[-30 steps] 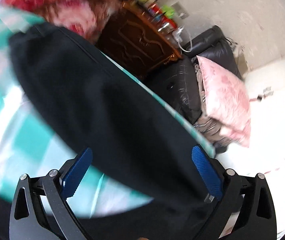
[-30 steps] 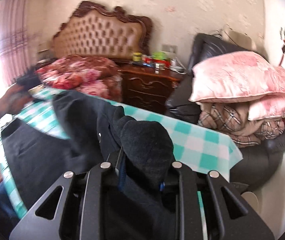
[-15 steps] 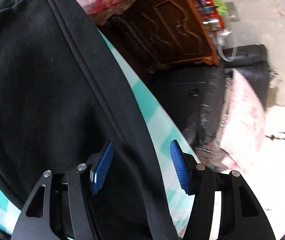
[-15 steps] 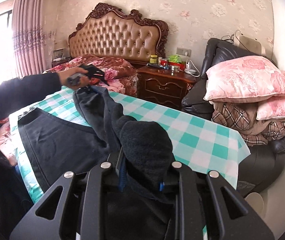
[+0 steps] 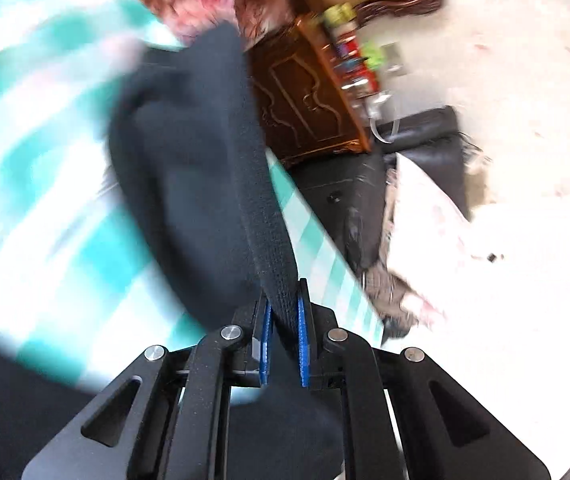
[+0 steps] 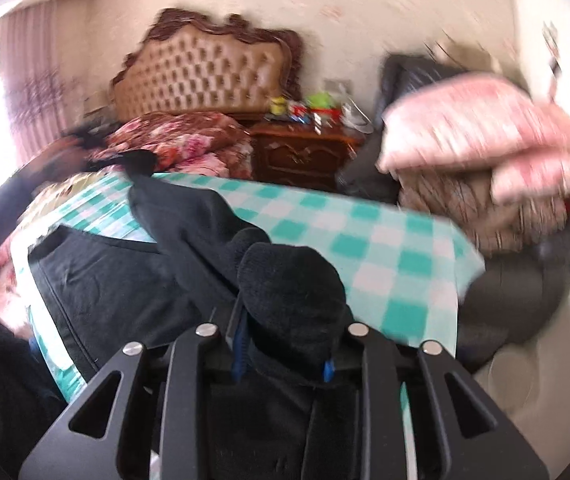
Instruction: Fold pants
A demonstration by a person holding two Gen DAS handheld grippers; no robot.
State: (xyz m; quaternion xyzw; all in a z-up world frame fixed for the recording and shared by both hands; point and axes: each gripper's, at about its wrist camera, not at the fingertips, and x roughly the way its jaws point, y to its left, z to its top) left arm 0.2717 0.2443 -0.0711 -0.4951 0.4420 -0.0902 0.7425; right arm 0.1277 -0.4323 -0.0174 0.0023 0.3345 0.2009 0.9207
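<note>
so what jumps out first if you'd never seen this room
The black pants sprawl across a teal-and-white checked tablecloth, one end bunched in the right gripper, another clamped in the left gripper. Behind stand a tufted headboard and, to the right, pink pillows on a dark armchair.

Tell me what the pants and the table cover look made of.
Pants: thick black knit, probably fleece or cotton jersey; matte, fuzzy where bunched, with a ribbed band. Table cover: thin teal-and-white check, smooth and flat; cloth or plastic sheet, blur leaves it open.
</note>
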